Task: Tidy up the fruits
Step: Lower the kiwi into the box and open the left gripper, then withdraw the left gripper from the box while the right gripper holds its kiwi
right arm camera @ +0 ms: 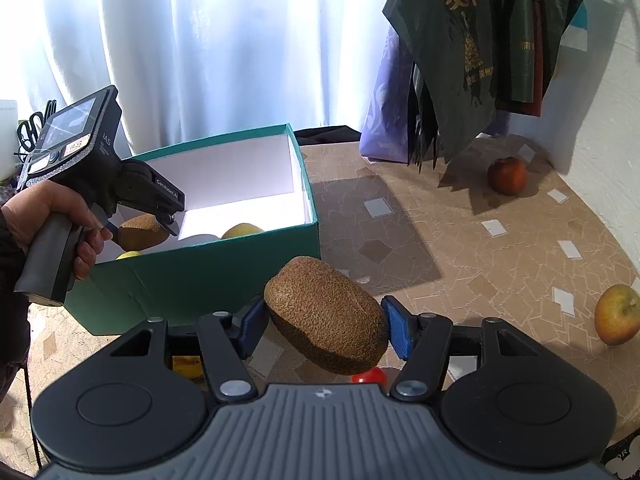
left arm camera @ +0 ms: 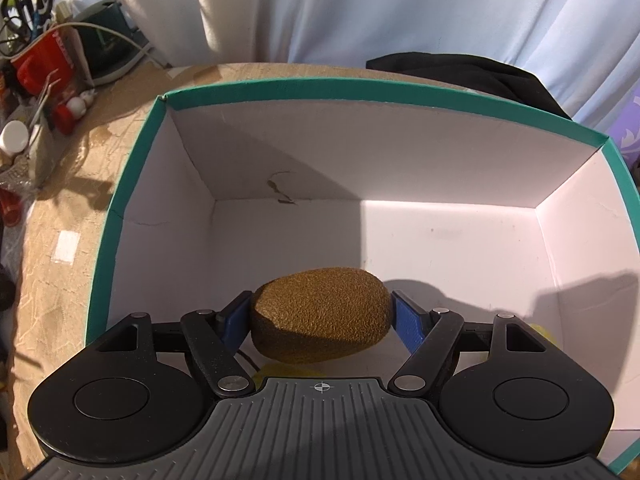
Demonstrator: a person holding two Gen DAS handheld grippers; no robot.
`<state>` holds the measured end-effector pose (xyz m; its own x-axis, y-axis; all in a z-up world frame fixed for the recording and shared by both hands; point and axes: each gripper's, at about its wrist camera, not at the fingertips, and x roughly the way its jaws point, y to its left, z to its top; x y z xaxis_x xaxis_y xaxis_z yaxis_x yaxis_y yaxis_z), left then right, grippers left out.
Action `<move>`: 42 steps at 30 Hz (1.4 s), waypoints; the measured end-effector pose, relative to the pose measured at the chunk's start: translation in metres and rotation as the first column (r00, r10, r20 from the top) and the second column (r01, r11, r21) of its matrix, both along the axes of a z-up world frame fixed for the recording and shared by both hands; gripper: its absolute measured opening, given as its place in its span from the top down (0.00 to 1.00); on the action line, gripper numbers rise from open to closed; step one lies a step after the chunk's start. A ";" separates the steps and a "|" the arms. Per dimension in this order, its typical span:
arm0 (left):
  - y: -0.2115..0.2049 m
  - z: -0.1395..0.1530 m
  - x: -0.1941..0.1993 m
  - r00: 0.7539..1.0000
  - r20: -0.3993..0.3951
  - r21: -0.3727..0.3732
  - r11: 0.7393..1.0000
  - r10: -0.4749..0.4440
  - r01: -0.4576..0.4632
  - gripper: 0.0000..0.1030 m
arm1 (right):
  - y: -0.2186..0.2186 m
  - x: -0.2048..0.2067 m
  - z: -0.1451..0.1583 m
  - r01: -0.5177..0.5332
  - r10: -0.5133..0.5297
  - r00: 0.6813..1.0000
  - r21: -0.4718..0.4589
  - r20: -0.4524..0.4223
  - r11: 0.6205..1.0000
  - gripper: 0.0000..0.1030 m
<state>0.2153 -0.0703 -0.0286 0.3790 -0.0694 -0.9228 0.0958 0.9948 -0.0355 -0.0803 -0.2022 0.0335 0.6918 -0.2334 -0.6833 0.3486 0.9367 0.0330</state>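
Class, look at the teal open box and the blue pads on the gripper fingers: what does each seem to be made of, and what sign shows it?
Teal open box: seemingly paperboard, matte teal outside and white inside; creased corners and a small tear in the back wall suggest it.
Blue pads on the left gripper: probably moulded plastic or rubber, matte, with a finely ribbed gripping face.

The left wrist camera looks steeply down into the teal box from close above; the right wrist camera faces across the tabletop, sharing that box at left.
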 end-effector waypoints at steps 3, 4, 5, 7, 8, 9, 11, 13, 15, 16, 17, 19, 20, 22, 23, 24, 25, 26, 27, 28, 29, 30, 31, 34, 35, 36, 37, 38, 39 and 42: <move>0.001 -0.002 0.001 1.000 -0.024 -0.007 1.000 0.002 -0.002 0.24 | 0.000 -0.001 0.001 0.001 -0.001 1.000 -0.002 0.004 1.000 0.41; 0.002 -0.003 0.001 1.000 -0.031 -0.009 1.000 0.003 -0.003 0.24 | 0.000 -0.002 0.002 0.002 -0.002 1.000 -0.003 0.005 1.000 0.41; 0.002 -0.003 0.002 0.999 -0.037 -0.010 1.000 0.003 -0.004 0.24 | 0.000 -0.002 0.002 0.003 -0.003 1.000 -0.003 0.006 1.000 0.40; 0.003 -0.004 0.002 0.999 -0.043 -0.011 1.000 0.003 -0.003 0.24 | 0.000 -0.002 0.003 0.005 -0.005 1.000 -0.003 0.008 1.000 0.41; 0.002 -0.005 0.002 0.999 -0.048 -0.012 1.000 0.000 0.000 0.24 | 0.000 -0.003 0.003 0.007 -0.007 1.000 -0.003 0.010 1.000 0.41; 0.003 -0.005 0.002 0.999 -0.052 -0.014 1.000 0.001 -0.002 0.24 | 0.000 -0.003 0.004 0.008 -0.008 1.000 -0.003 0.012 1.000 0.41; 0.003 -0.003 0.002 0.999 -0.042 -0.015 1.000 0.007 -0.008 0.22 | 0.000 -0.004 0.004 0.010 -0.010 1.000 -0.002 0.015 1.000 0.40; 0.002 -0.003 0.002 0.999 -0.041 -0.013 1.000 -0.001 0.000 0.20 | 0.000 -0.004 0.004 0.013 -0.013 1.000 -0.001 0.018 1.000 0.40; 0.002 0.000 -0.001 1.000 -0.028 -0.007 1.000 -0.008 0.008 0.18 | -0.001 -0.005 0.005 0.015 -0.015 1.000 -0.002 0.021 1.000 0.40; 0.001 0.003 -0.003 1.000 -0.012 -0.007 1.000 -0.013 0.012 0.17 | -0.001 -0.006 0.005 0.019 -0.019 1.000 -0.002 0.024 1.000 0.40; 0.001 0.007 -0.008 1.000 0.006 -0.008 1.000 -0.016 0.016 0.16 | -0.002 -0.006 0.005 0.023 -0.023 0.999 -0.003 0.026 1.000 0.40; 0.000 0.019 -0.019 0.998 0.052 -0.023 0.999 -0.033 0.034 0.11 | -0.004 -0.007 0.006 0.031 -0.031 0.999 -0.006 0.032 1.000 0.40; 0.000 0.027 -0.027 0.996 0.082 -0.033 0.998 -0.041 0.044 0.07 | -0.005 -0.007 0.007 0.036 -0.036 0.999 -0.008 0.035 0.999 0.40; -0.001 0.043 -0.048 0.986 0.159 -0.009 0.999 -0.041 0.043 0.03 | -0.006 -0.007 0.009 0.045 -0.045 0.998 -0.011 0.044 0.999 0.40; -0.002 0.052 -0.060 0.977 0.206 0.010 0.999 -0.047 0.046 0.02 | -0.007 -0.007 0.010 0.049 -0.049 0.998 -0.013 0.050 0.999 0.40; -0.002 0.061 -0.072 0.967 0.246 0.018 0.998 -0.064 0.062 0.02 | -0.008 -0.007 0.012 0.053 -0.052 0.997 -0.016 0.055 0.998 0.40; -0.002 0.067 -0.081 0.960 0.269 0.018 0.997 -0.076 0.074 0.02 | -0.008 -0.007 0.013 0.055 -0.054 0.997 -0.018 0.061 0.998 0.40; 0.002 0.073 -0.090 0.956 0.284 0.010 0.997 -0.073 0.073 0.01 | -0.009 -0.007 0.014 0.058 -0.056 0.996 -0.021 0.068 0.998 0.40; 0.007 0.078 -0.101 0.953 0.298 -0.011 0.998 -0.058 0.065 0.01 | -0.009 -0.006 0.016 0.059 -0.057 0.995 -0.024 0.076 0.998 0.40; 0.013 0.081 -0.108 0.952 0.303 -0.033 0.998 -0.048 0.060 0.01 | -0.009 -0.005 0.017 0.061 -0.059 0.995 -0.026 0.082 0.998 0.40; 0.019 0.083 -0.116 0.953 0.302 -0.056 0.997 -0.032 0.051 0.01 | -0.009 -0.004 0.019 0.061 -0.058 0.994 -0.029 0.091 0.998 0.40; 0.023 0.084 -0.122 0.954 0.301 -0.072 0.997 -0.017 0.041 0.01 | -0.009 -0.003 0.021 0.059 -0.055 0.994 -0.033 0.097 0.998 0.40; 0.026 0.084 -0.126 0.955 0.298 -0.082 0.996 -0.013 0.039 0.01 | -0.008 -0.001 0.022 0.058 -0.054 0.993 -0.036 0.102 0.998 0.40; 0.035 0.083 -0.135 0.960 0.281 -0.096 0.995 0.002 0.026 0.01 | -0.006 0.006 0.026 0.042 -0.037 0.993 -0.044 0.114 0.998 0.40; 0.037 0.082 -0.136 0.962 0.274 -0.093 0.996 0.008 0.018 0.01 | -0.006 0.009 0.027 0.033 -0.027 0.993 -0.047 0.116 0.998 0.40; 0.038 0.081 -0.137 0.962 0.271 -0.092 0.996 0.013 0.012 0.01 | -0.003 0.012 0.028 0.023 -0.017 0.993 -0.049 0.118 0.999 0.40; 0.040 0.081 -0.139 0.963 0.269 -0.089 0.996 0.018 0.007 0.01 | -0.003 0.015 0.028 0.012 -0.006 0.993 -0.050 0.120 0.999 0.40; 0.043 0.082 -0.141 0.962 0.271 -0.083 0.997 0.025 -0.003 0.01 | -0.002 0.017 0.028 0.002 0.004 0.993 -0.052 0.121 0.999 0.40; 0.044 0.082 -0.144 0.961 0.275 -0.077 0.997 0.032 -0.012 0.01 | -0.001 0.020 0.029 -0.006 0.012 0.992 -0.052 0.122 0.999 0.40; 0.050 0.083 -0.149 0.959 0.279 -0.068 0.997 0.049 -0.031 0.01 | 0.002 0.028 0.029 -0.031 0.037 0.992 -0.050 0.124 0.998 0.40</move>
<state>0.0664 -0.0201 0.0539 0.6258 -0.1028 -0.7731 0.0707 0.9947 -0.0751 -0.0521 -0.2004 0.0624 0.7791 -0.2386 -0.5798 0.3126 0.9494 0.0293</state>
